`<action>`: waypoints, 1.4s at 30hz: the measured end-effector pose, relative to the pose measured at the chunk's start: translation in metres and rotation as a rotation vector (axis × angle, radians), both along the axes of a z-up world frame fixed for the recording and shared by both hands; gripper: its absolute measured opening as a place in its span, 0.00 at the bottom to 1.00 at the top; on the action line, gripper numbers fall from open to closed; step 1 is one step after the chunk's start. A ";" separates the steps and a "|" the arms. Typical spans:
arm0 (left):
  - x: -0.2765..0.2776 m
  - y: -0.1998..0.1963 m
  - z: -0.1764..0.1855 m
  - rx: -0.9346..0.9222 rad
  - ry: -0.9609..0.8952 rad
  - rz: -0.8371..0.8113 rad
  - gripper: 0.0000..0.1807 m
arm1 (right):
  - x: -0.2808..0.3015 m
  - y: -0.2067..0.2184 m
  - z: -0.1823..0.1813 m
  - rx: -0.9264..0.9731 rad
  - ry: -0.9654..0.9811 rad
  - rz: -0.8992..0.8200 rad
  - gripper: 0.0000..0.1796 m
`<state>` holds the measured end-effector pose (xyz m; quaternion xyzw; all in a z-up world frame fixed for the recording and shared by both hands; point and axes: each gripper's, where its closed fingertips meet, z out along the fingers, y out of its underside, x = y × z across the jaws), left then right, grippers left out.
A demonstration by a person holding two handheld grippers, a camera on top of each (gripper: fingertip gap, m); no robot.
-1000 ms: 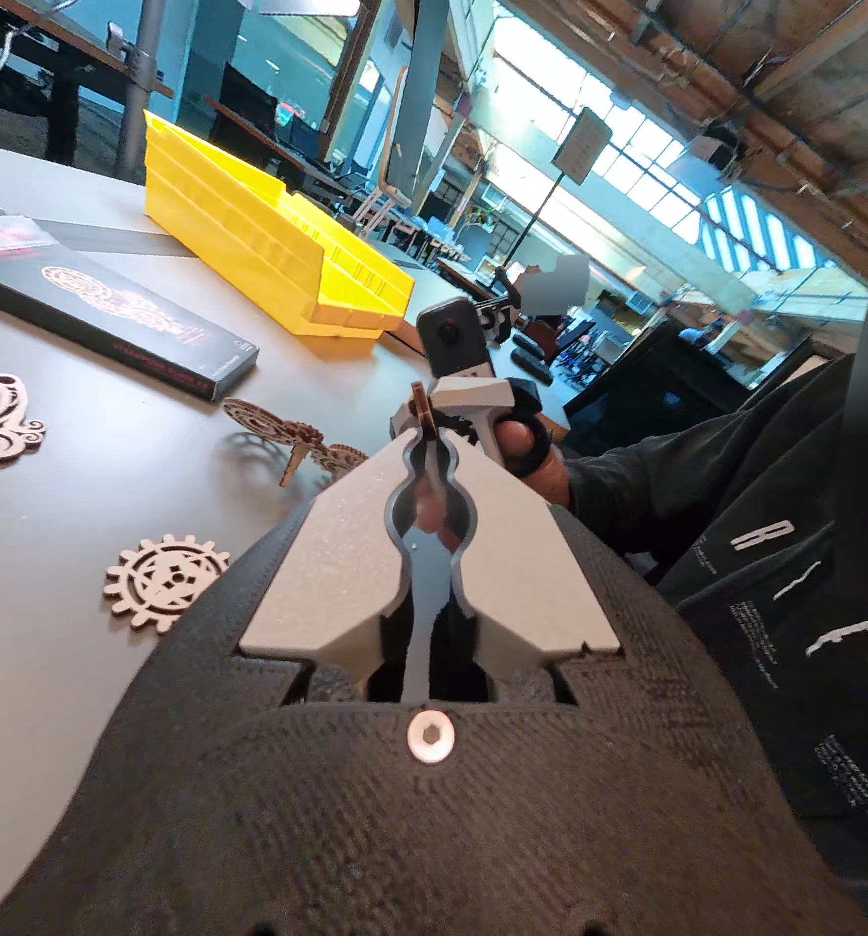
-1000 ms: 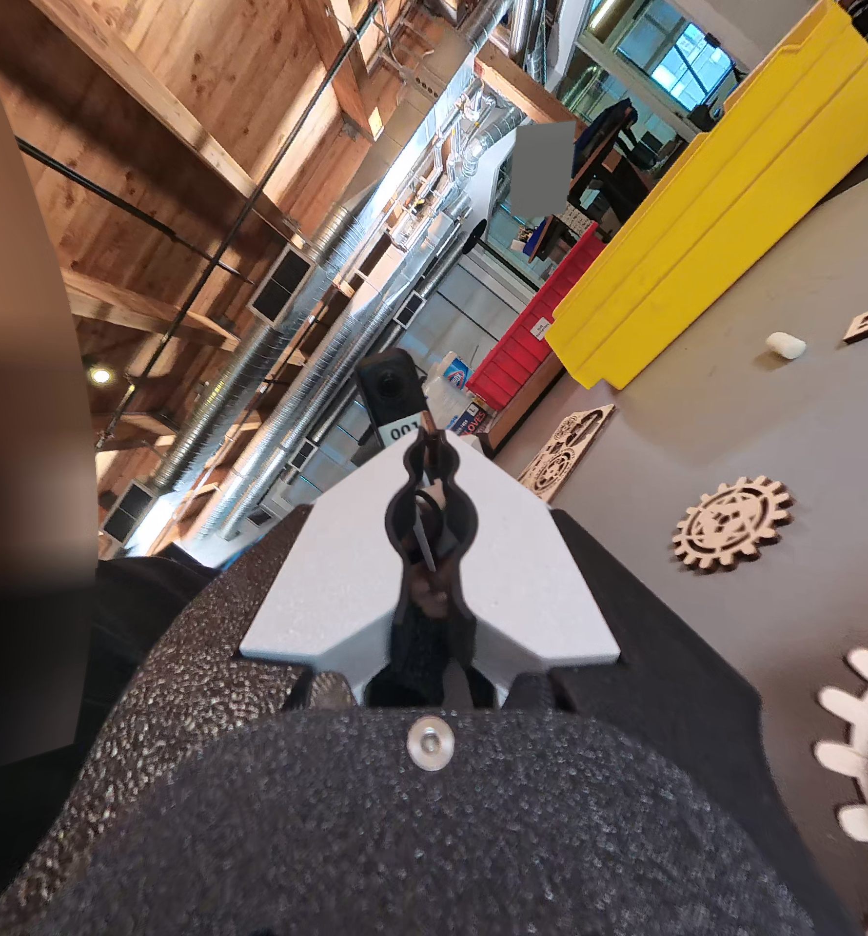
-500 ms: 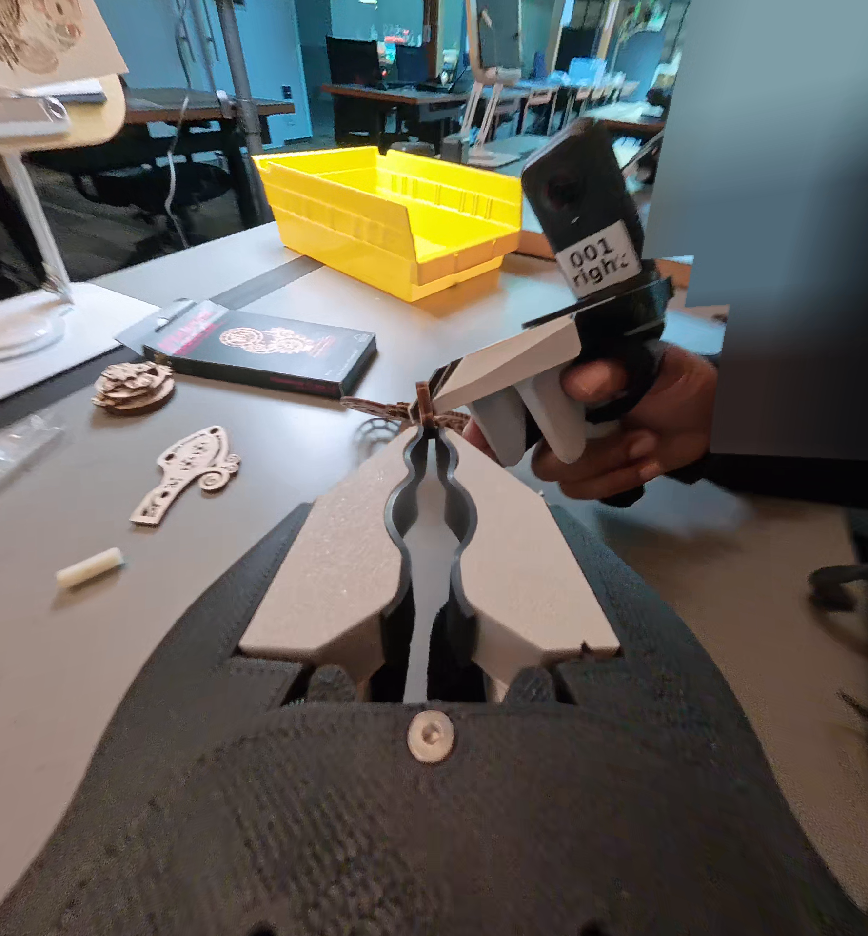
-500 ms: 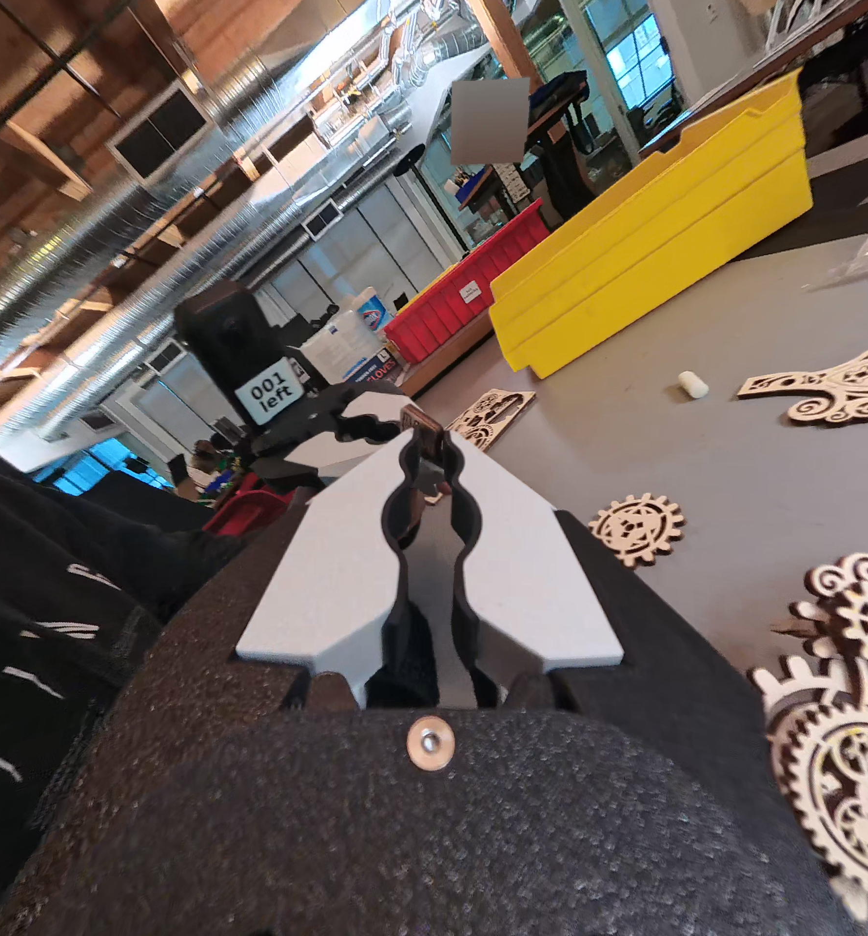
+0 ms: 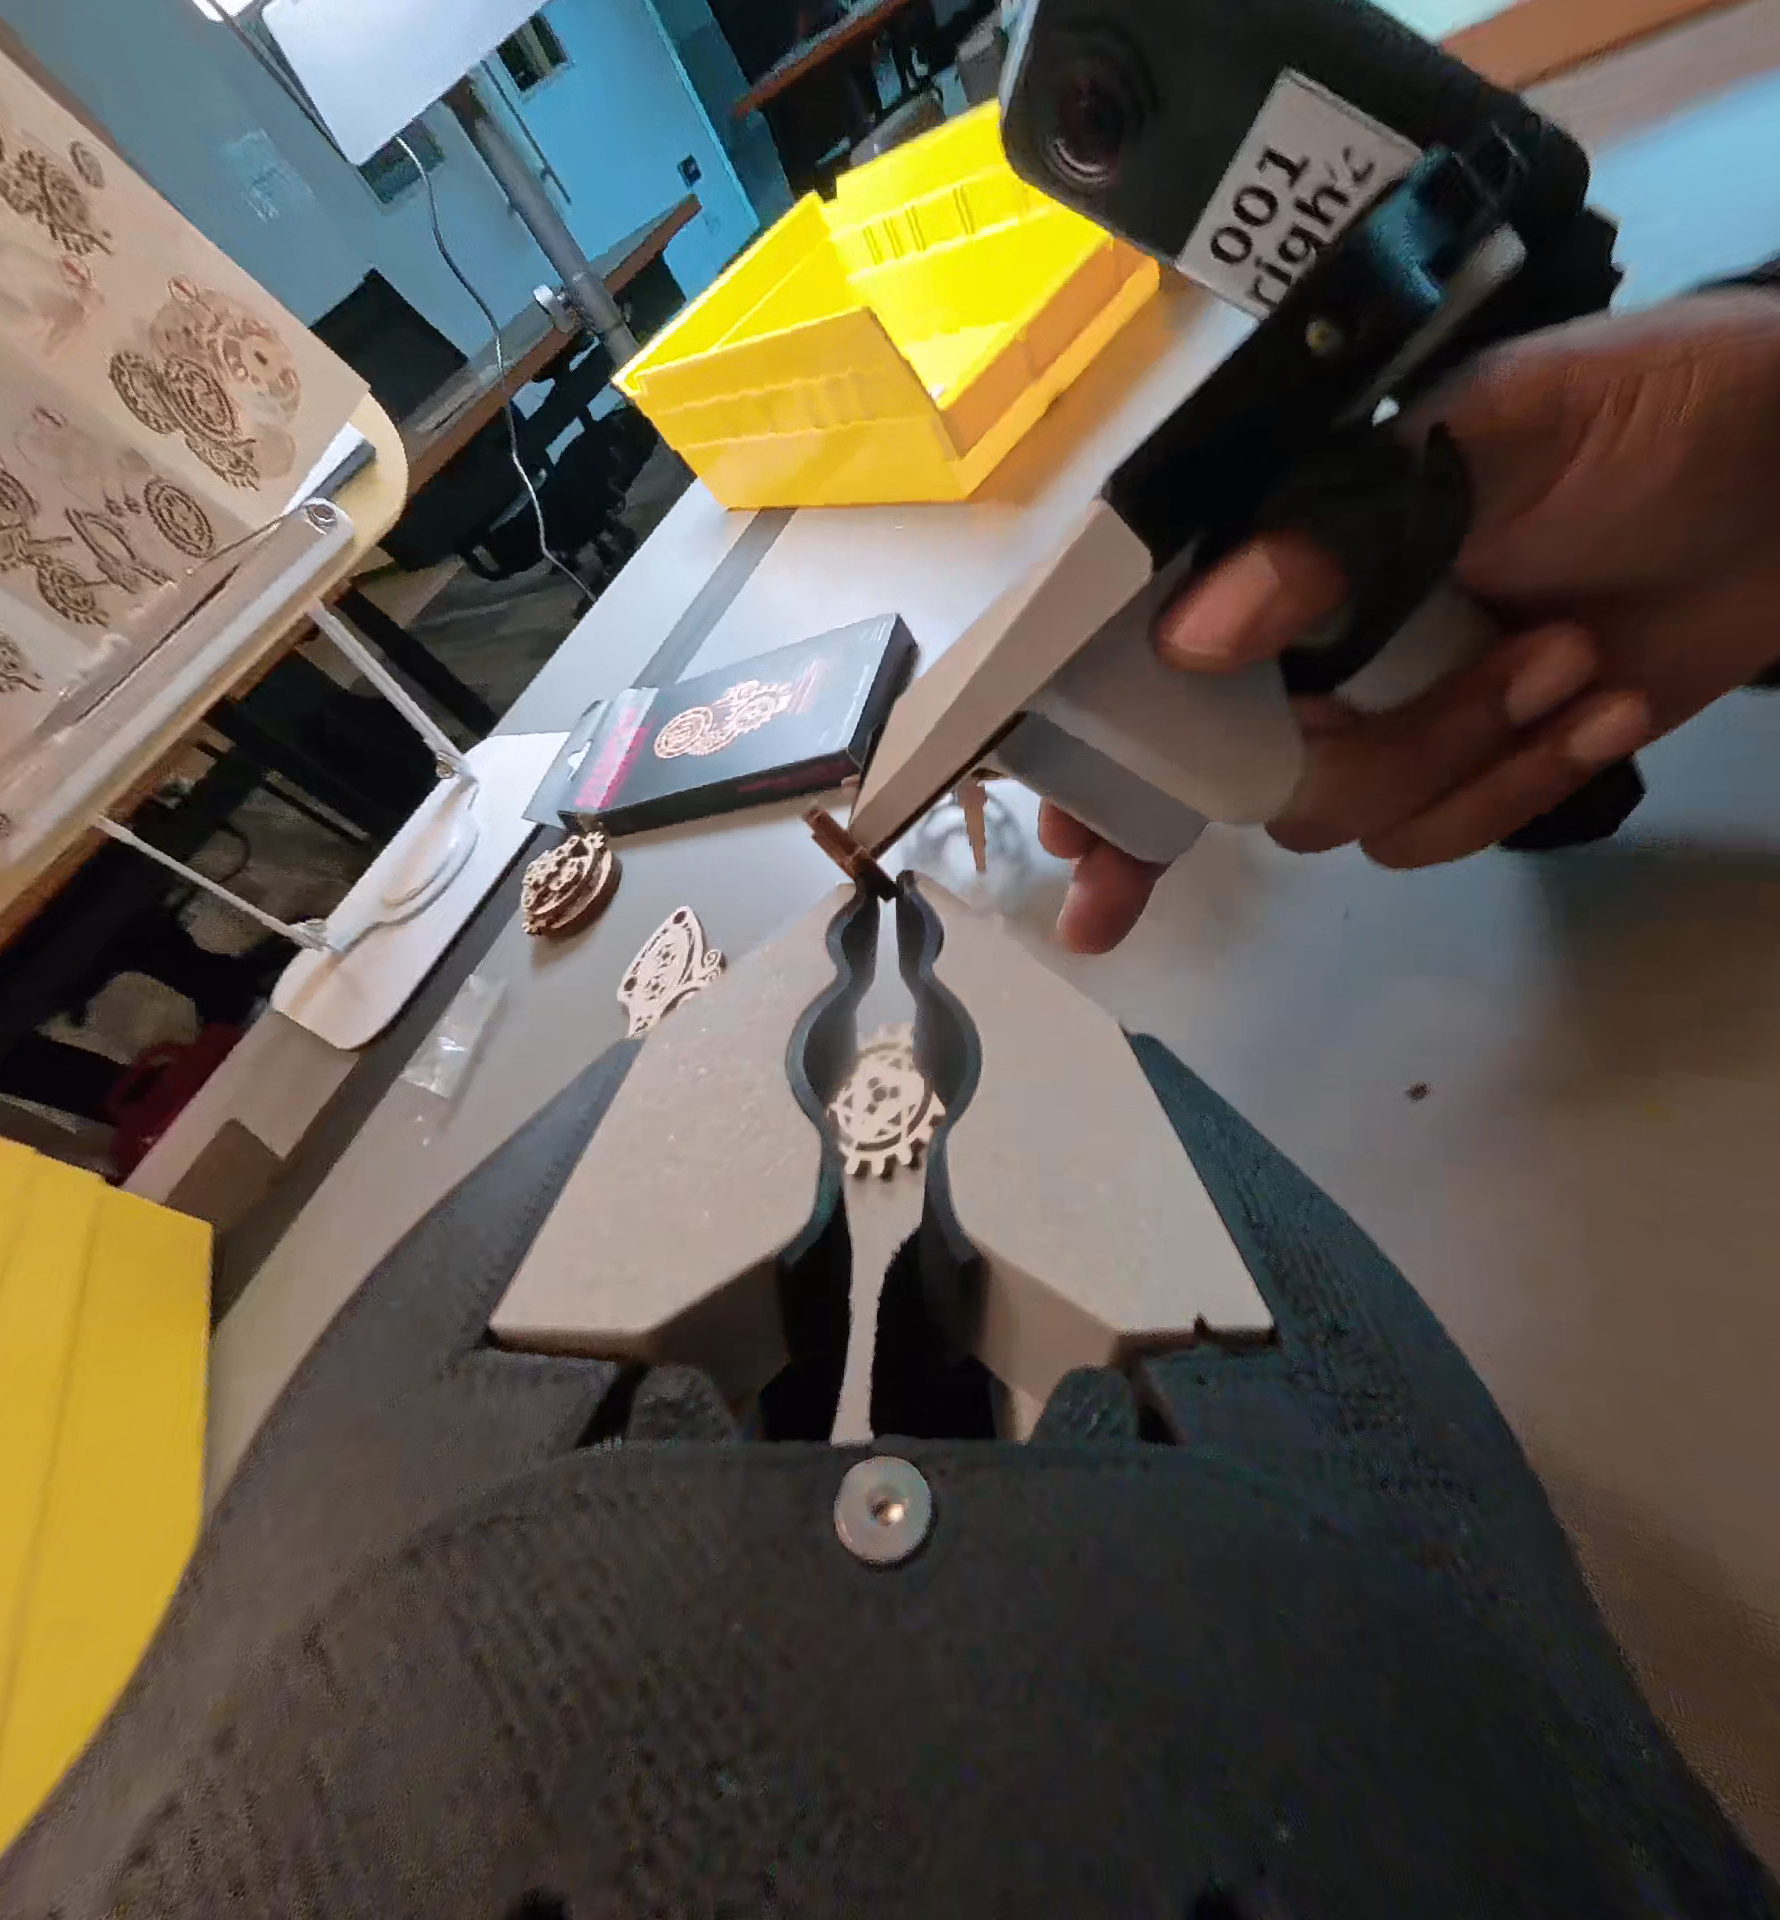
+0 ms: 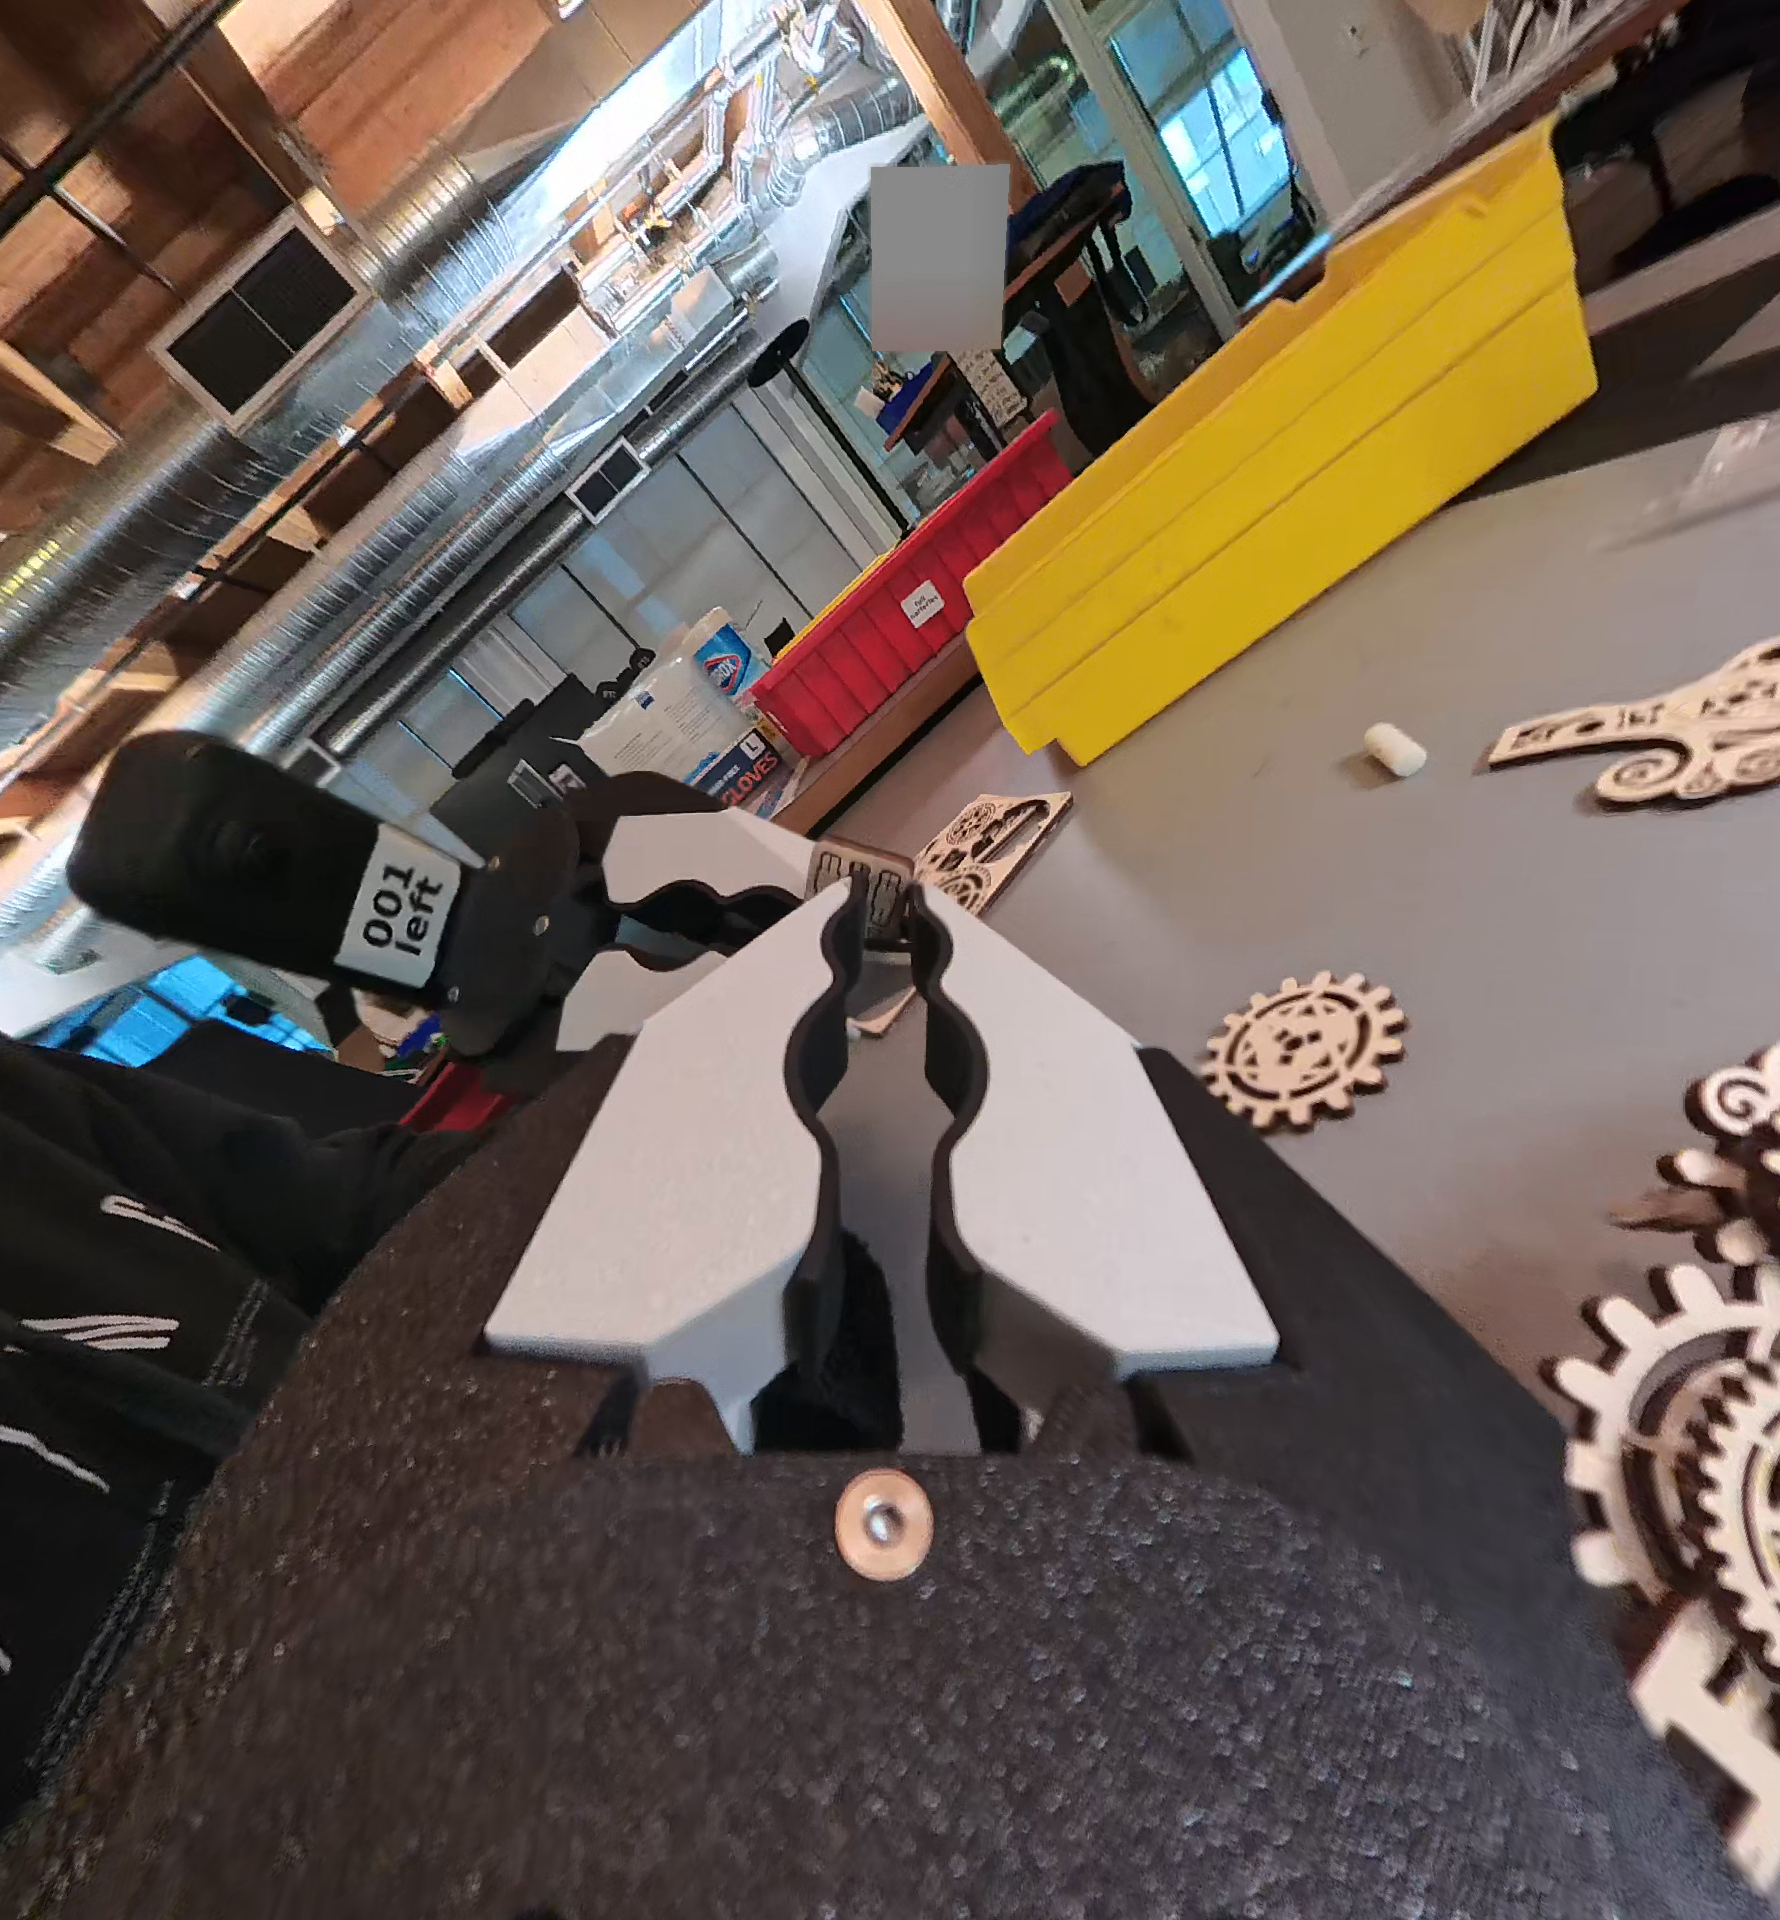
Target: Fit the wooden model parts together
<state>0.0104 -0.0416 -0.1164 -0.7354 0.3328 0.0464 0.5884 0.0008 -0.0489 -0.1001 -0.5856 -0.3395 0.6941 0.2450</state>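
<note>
While the two tools meet tip to tip above the table (image 5: 1488, 1195), the entry is ordered left to right.

Left gripper (image 5: 881, 891): tips clenched on a small dark wooden piece (image 5: 850, 847), which is held in the air.
Right gripper (image 6: 878, 904): fingers pinched on a small slotted wooden part (image 6: 858, 883); the two held parts are touching or nearly so.
Step in hand: mating of the two held parts, judged midway; seating cannot be confirmed.
Next move: fine alignment of tab to slot and a gentle press are called for.
Left wrist view only: black kit box (image 5: 730, 727), printed parts sheet (image 5: 86, 364), hand (image 5: 1540, 623) on the right tool.
Right wrist view only: loose gear (image 6: 1304, 1049), assembled gear model (image 6: 1779, 1403), red bin (image 6: 917, 623).
Both views: yellow bin (image 5: 896, 343).
</note>
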 end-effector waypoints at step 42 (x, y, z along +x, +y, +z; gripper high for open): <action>0.016 -0.022 -0.021 -0.009 0.189 -0.206 0.01 | 0.030 -0.030 -0.015 1.127 0.034 0.190 0.05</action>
